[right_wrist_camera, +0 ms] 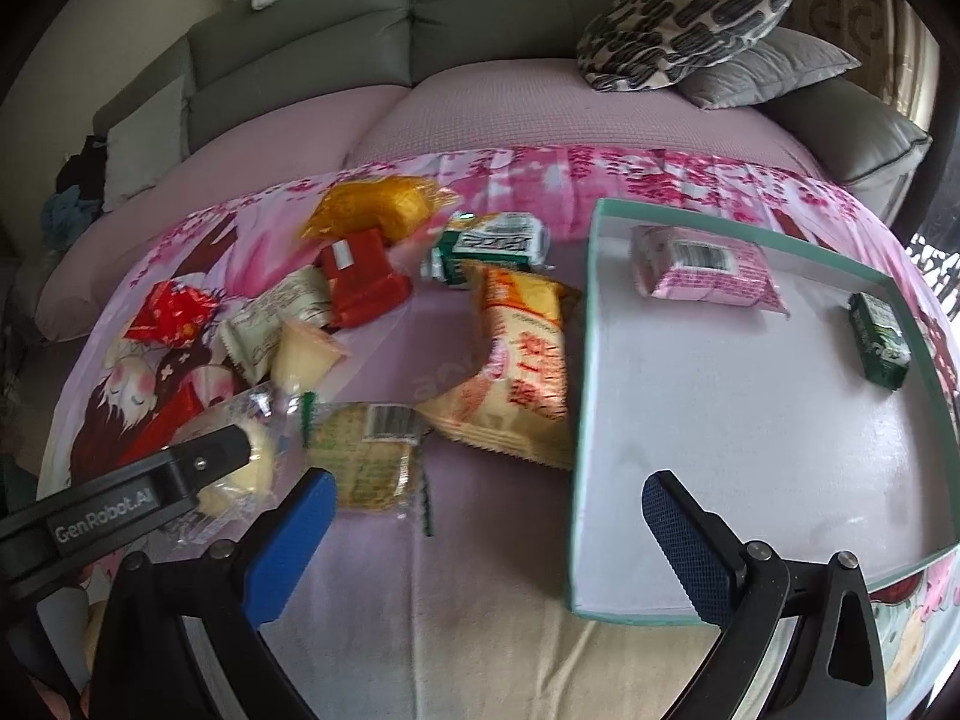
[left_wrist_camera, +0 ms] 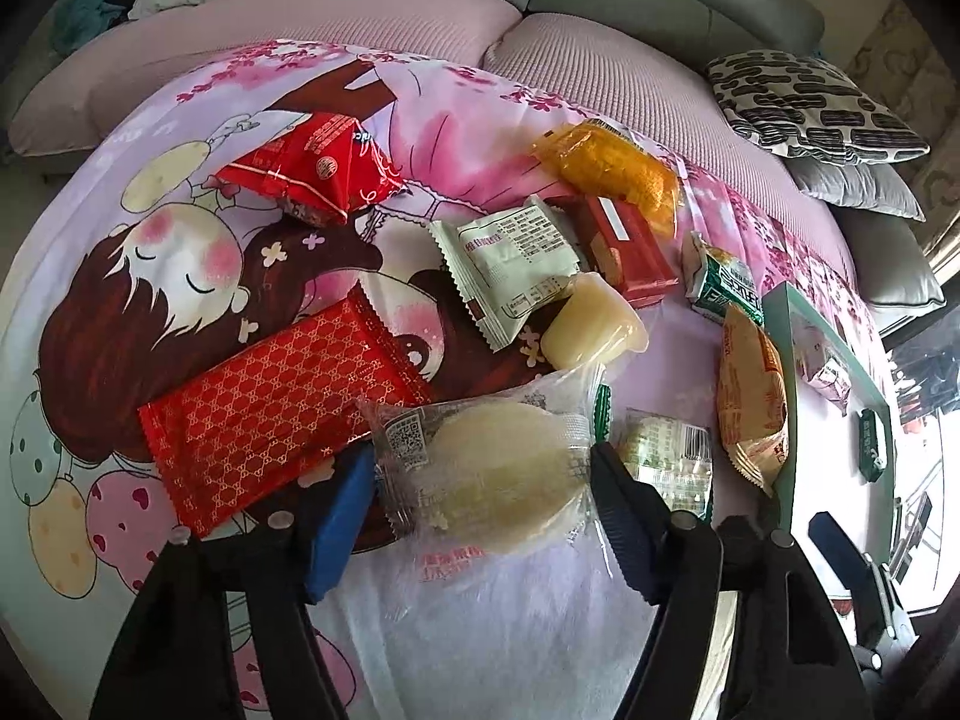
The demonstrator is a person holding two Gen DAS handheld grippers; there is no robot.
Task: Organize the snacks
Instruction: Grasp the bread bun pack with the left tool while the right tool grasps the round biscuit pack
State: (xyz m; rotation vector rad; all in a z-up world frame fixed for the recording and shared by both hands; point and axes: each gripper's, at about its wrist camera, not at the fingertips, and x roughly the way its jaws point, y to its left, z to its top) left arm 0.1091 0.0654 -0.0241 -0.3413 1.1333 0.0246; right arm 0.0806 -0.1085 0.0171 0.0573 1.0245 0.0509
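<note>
Left wrist view looks down on a cartoon-printed sheet [left_wrist_camera: 150,276] strewn with snacks. At far left lies a red patterned packet [left_wrist_camera: 270,414], with a red pouch [left_wrist_camera: 312,168] above it. At lower centre the left gripper [left_wrist_camera: 474,480] has its two fingers on either side of a clear-wrapped pale cake [left_wrist_camera: 498,480]: the blue left finger [left_wrist_camera: 342,516] lies against the wrapper's left edge and the dark right finger [left_wrist_camera: 624,516] against its right edge, the jaws about half closed and pressing on the wrapper. Above the cake sit a white sachet [left_wrist_camera: 510,264] and a pale jelly cup [left_wrist_camera: 594,324], then a red box [left_wrist_camera: 624,252] and an orange bun [left_wrist_camera: 612,174]. Further right come a clear green-print packet [left_wrist_camera: 666,450], a yellow bag [left_wrist_camera: 750,396] and a green-white packet [left_wrist_camera: 729,285], with the teal-rimmed tray [left_wrist_camera: 786,396] at the right edge. Right wrist view shows the same spread from the other side: at lower left the left gripper's black arm lies over the cake [right_wrist_camera: 240,468]; the right gripper [right_wrist_camera: 492,516] hangs with its blue fingers wide apart and nothing between them, the left finger [right_wrist_camera: 288,540] just beside the green-print packet [right_wrist_camera: 366,456], the right finger [right_wrist_camera: 684,546] over the tray's [right_wrist_camera: 585,360] white floor. Inside the tray lie a pink packet [right_wrist_camera: 702,270] and, further right, a dark green carton [right_wrist_camera: 879,342].
</note>
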